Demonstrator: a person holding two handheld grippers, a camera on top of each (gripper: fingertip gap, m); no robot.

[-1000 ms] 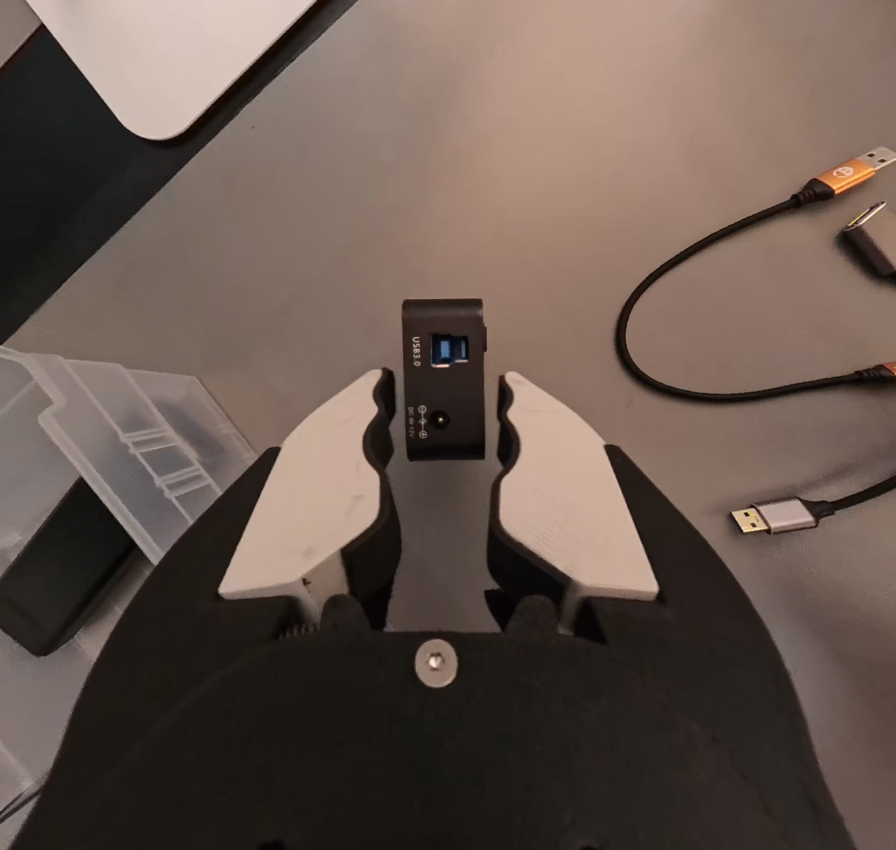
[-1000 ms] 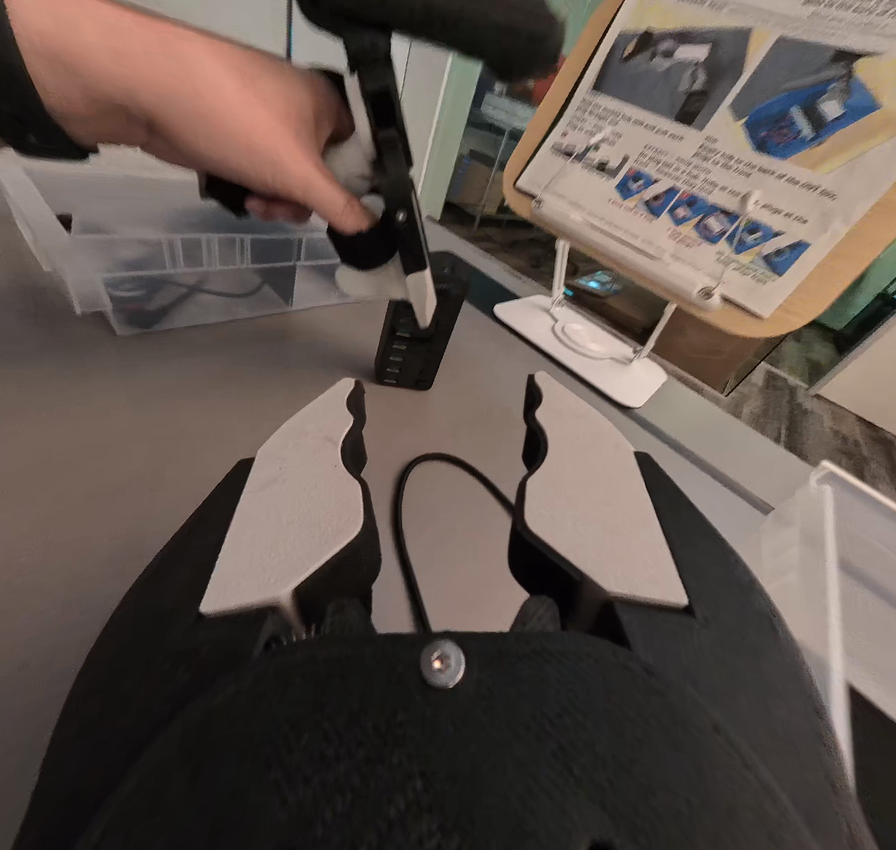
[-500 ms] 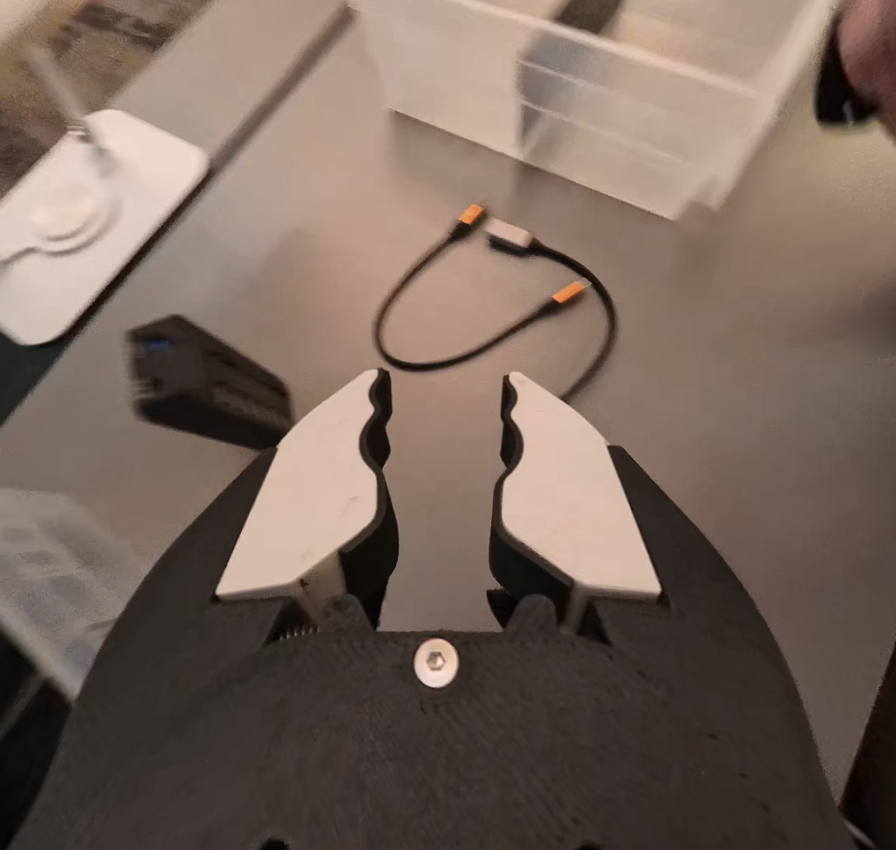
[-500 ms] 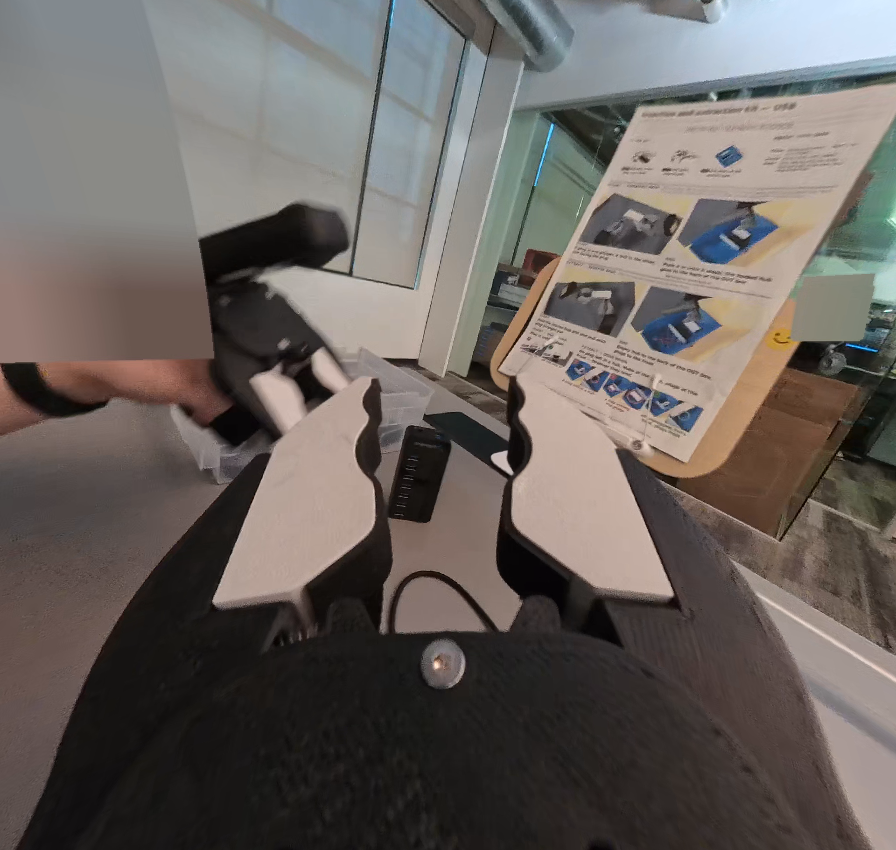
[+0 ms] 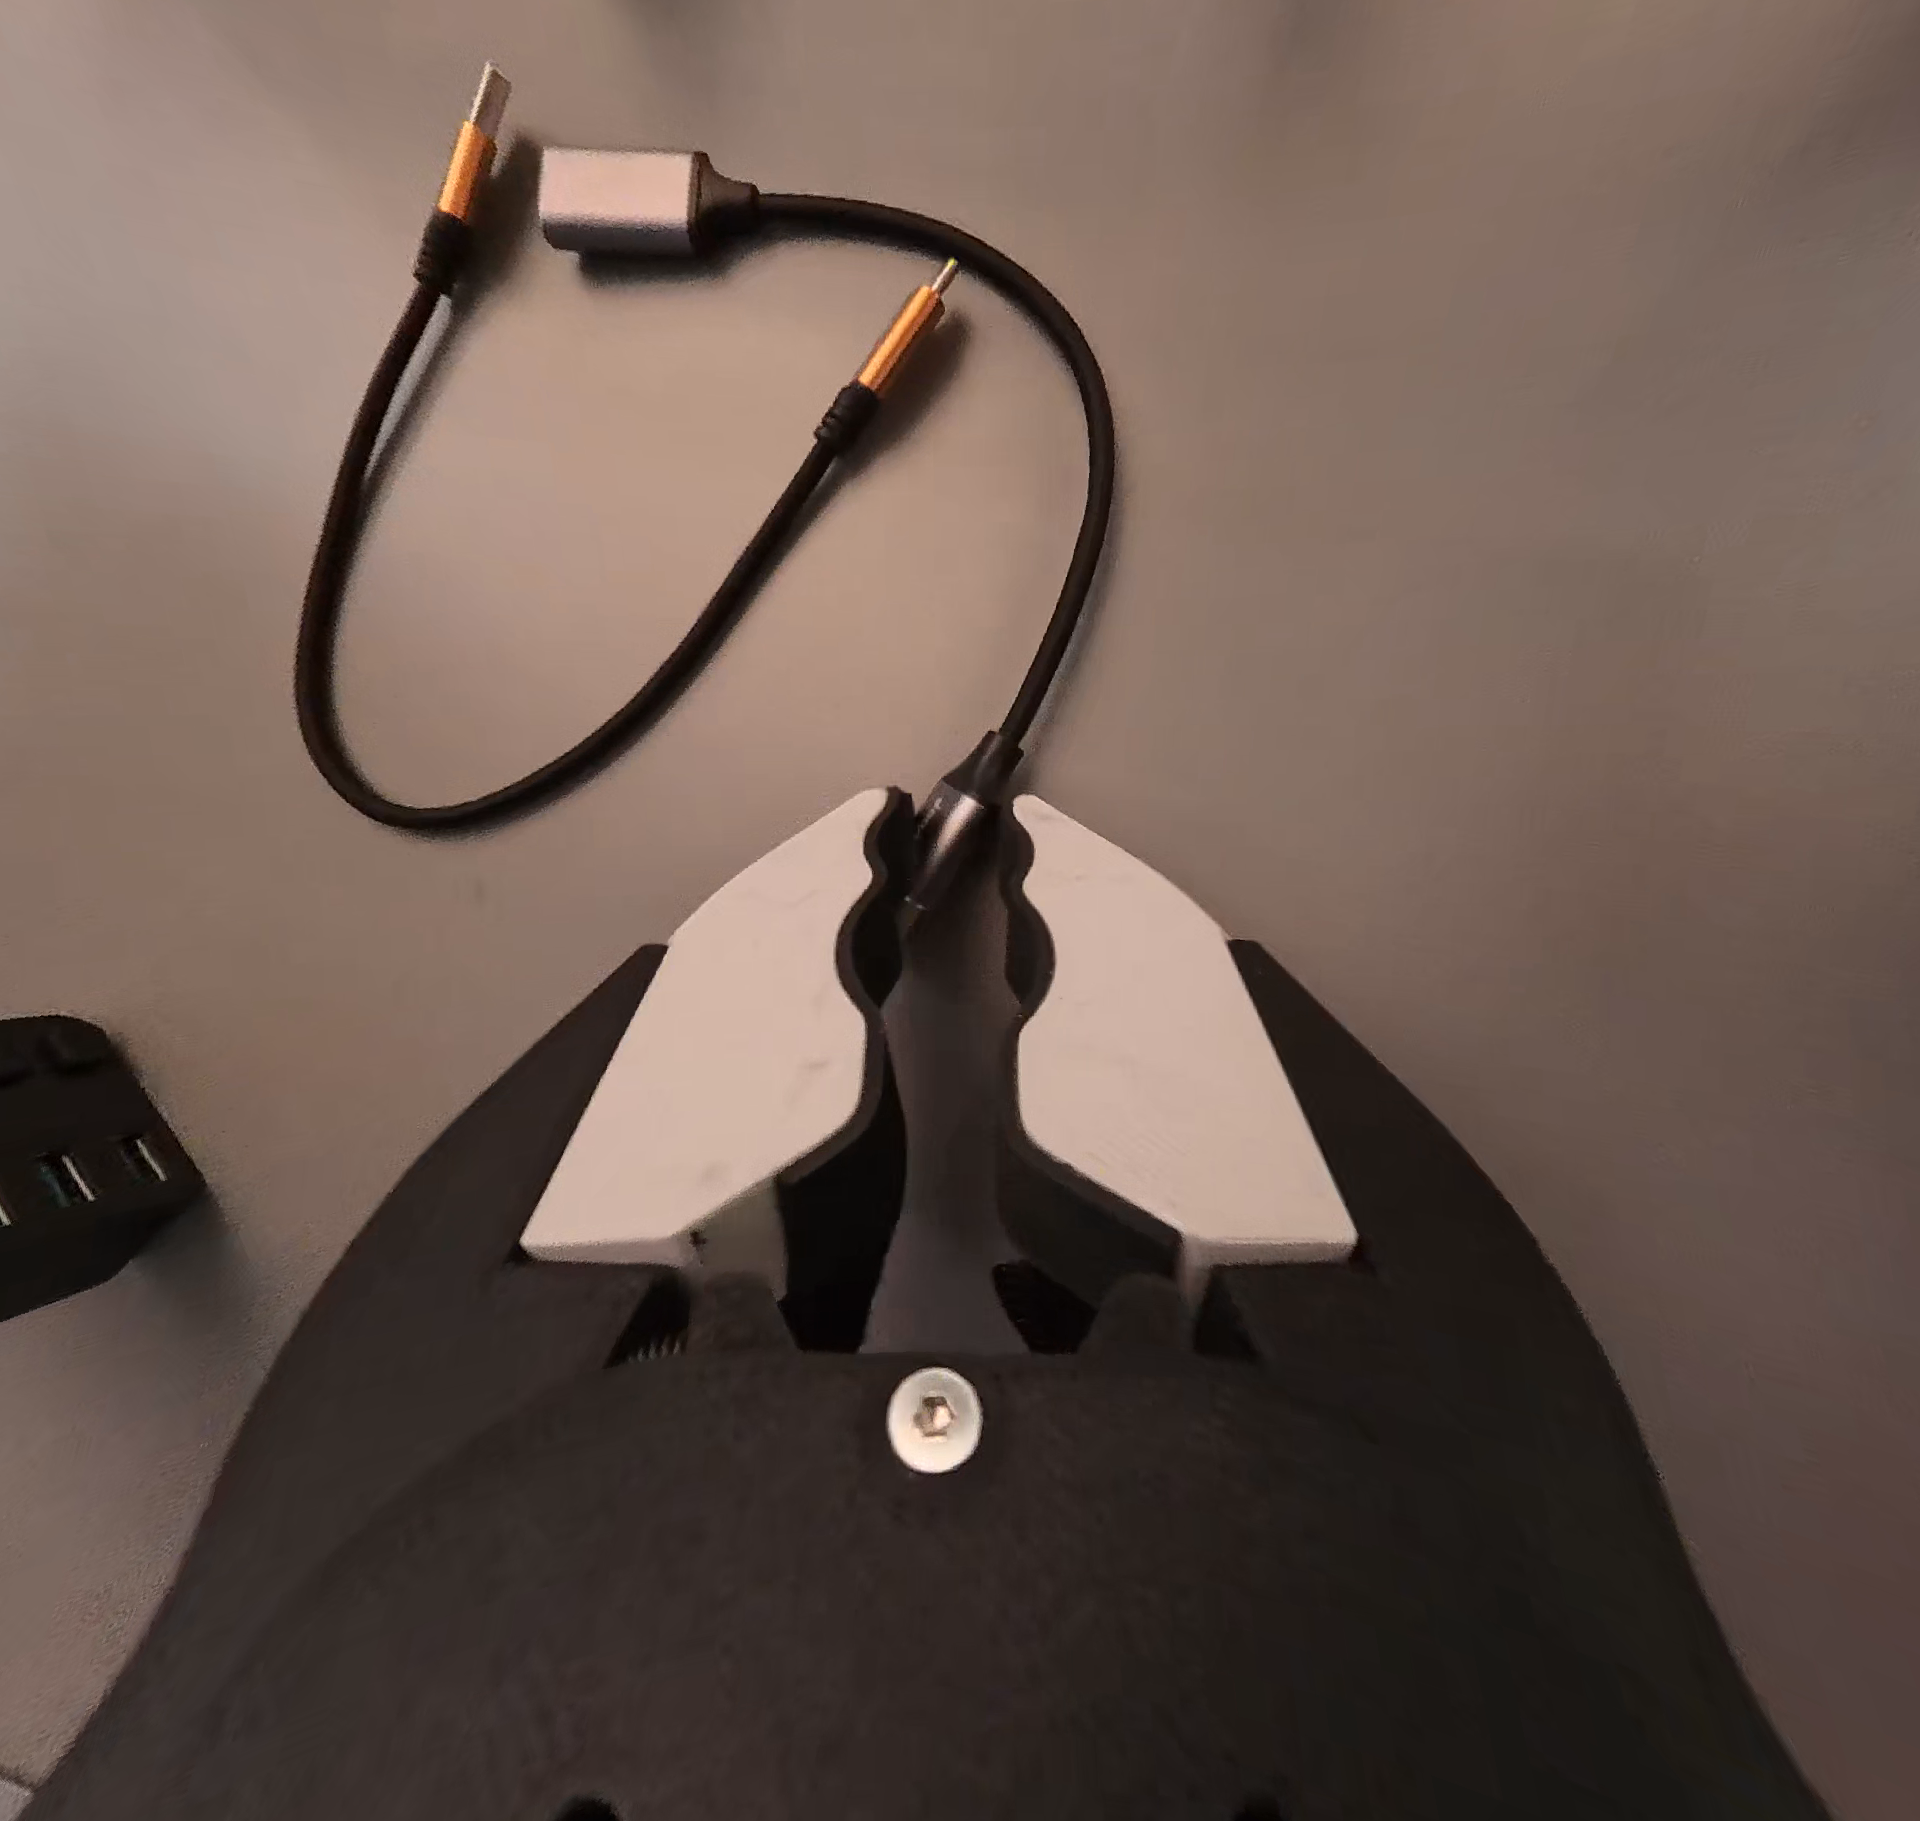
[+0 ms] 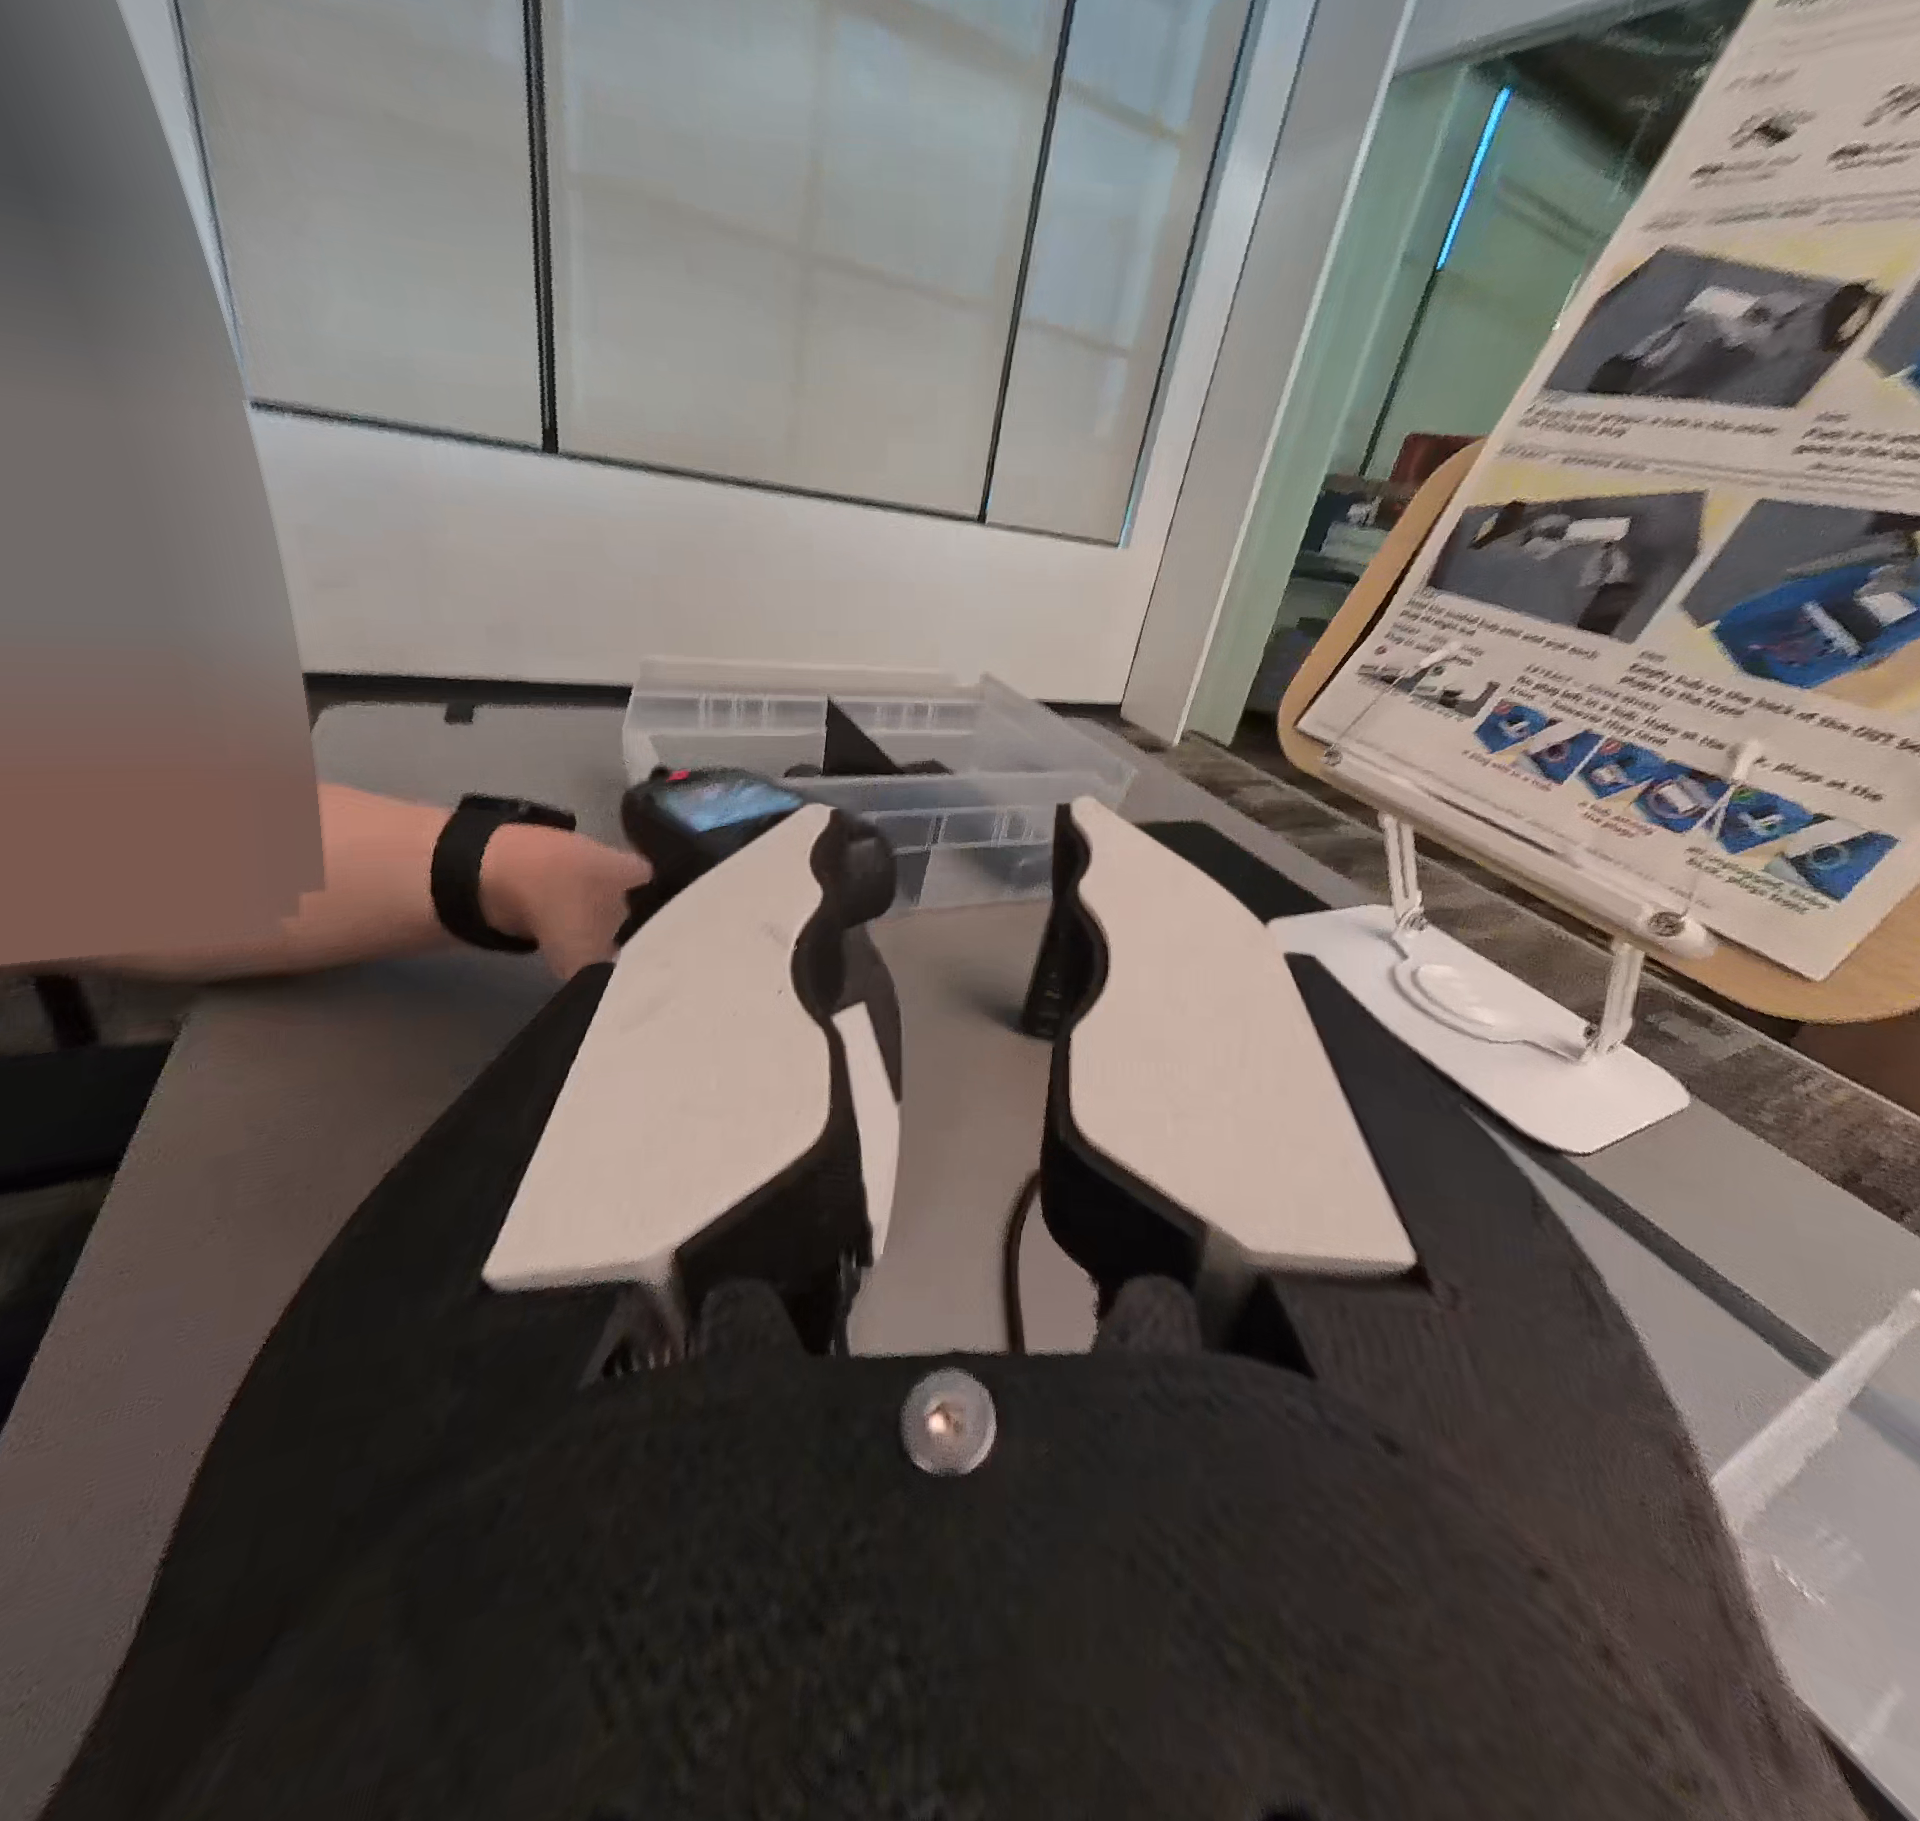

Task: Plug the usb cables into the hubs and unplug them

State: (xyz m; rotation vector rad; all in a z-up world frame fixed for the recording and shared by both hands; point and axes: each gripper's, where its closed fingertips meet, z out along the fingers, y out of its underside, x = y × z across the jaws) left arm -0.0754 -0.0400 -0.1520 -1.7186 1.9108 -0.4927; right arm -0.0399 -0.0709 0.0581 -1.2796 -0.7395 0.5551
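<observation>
Lying on the grey table [image 5: 1455,421], the thick black cable [image 5: 1070,483] has its silver plug [image 5: 951,841] between the tips of the left gripper [image 5: 951,815]. The two pale fingers [image 5: 758,1023] sit close on each side of the plug, but I cannot tell if they press it tight or only sit around it. I think the gripper takes the plug by its hard shell because the soft cord would bend and slip. The metal tip of the plug is hidden behind the fingers, so which way it points is hard to say. The far end of this cable is a fat silver socket [image 5: 623,197], lying flat. Just beside it is the thin cable [image 5: 343,566] with orange ends [image 5: 468,176], curled in a loop and free. At the left edge sits the black hub [image 5: 73,1158], well apart from the plug; only a corner and a few ports show, the rest is cut off. The plug looks not yet carried over to it, I think. The right gripper [image 6: 940,836] is held up with its fingers apart and nothing between them, maybe waiting to hold the hub steady. In the right wrist view the hub [image 6: 1044,982] is mostly hidden behind one finger. Behind are a clear plastic box [image 6: 935,743], a person's hand [image 6: 582,904] on the other gripper, and a sheet on a white stand [image 6: 1475,1054], blurry.
</observation>
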